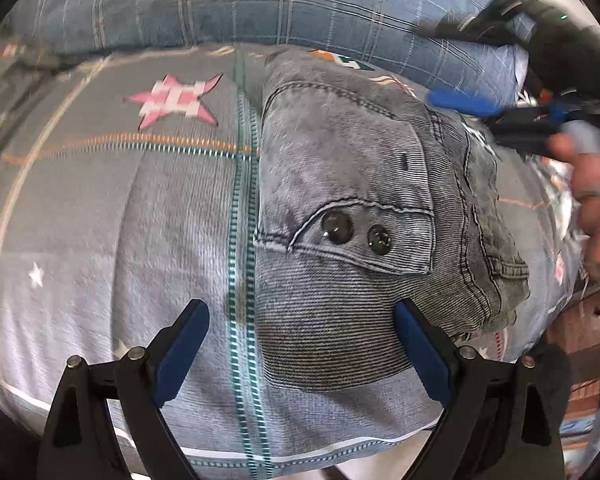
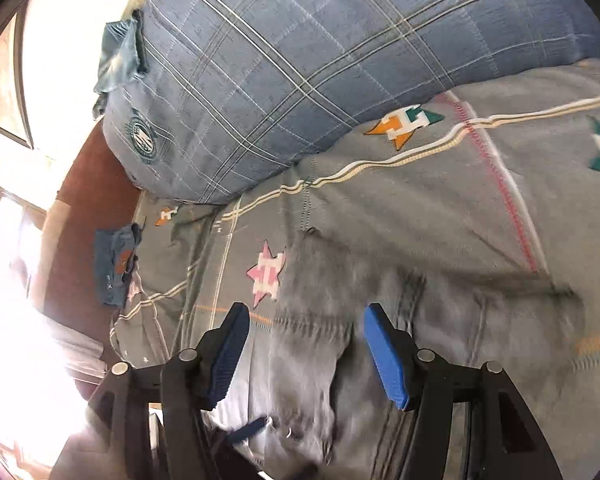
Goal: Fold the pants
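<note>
Grey denim pants (image 1: 352,208) lie folded in a compact bundle on the bed, with a buttoned pocket flap on top. My left gripper (image 1: 302,312) is open and empty, hovering over the bundle's near edge. In the left wrist view my right gripper (image 1: 480,106) is at the bundle's far right corner, blurred, held by a hand. In the right wrist view my right gripper (image 2: 306,318) is open and empty just above the blurred grey denim (image 2: 380,320).
A grey bedsheet (image 1: 120,200) with star patterns covers the bed. A large blue plaid pillow (image 2: 300,68) lies along the far side. A small folded blue garment (image 2: 114,266) sits at the bed's left edge in the right wrist view.
</note>
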A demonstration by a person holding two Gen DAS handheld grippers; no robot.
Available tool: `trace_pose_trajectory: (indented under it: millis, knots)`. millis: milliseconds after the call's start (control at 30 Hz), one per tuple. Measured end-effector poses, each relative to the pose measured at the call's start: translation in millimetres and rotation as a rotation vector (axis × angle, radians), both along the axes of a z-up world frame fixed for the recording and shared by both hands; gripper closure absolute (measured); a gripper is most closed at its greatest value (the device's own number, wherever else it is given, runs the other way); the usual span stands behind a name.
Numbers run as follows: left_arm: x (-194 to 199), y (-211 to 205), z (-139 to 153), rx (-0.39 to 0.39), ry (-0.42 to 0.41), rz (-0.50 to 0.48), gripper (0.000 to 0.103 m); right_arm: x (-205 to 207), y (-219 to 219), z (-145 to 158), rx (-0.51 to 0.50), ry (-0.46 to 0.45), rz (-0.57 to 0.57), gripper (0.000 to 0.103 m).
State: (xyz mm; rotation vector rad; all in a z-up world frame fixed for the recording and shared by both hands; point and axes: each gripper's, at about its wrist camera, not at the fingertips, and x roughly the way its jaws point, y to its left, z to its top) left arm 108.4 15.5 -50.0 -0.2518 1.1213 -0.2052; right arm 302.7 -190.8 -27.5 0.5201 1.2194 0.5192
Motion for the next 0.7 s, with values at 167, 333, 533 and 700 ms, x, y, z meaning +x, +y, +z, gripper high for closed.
trace_pose_trajectory:
  millis: [167, 333, 533, 700]
  knots:
    - [-1.9, 2.7, 5.7, 0.007, -0.016, -0.016, 0.009, -2.6, -13.4, -6.6, 0.051, 0.016, -0.074, 0.069]
    - [-8.6, 11.2, 32.2, -0.028, -0.100, -0.021, 0.010, -63.4, -49.3, 38.1, 0.022, -0.161, -0.098, 0.034]
    - [10.8, 40.9, 42.0, -0.135, -0.113, 0.035, 0.010, -126.9, -119.3, 0.6, 0.102, -0.063, -0.198, 0.035]
    - [41.8, 29.2, 25.5, -0.246, -0.037, 0.013, 0.010, -134.4, -129.7, -33.7, 0.226, 0.041, -0.198, 0.035]
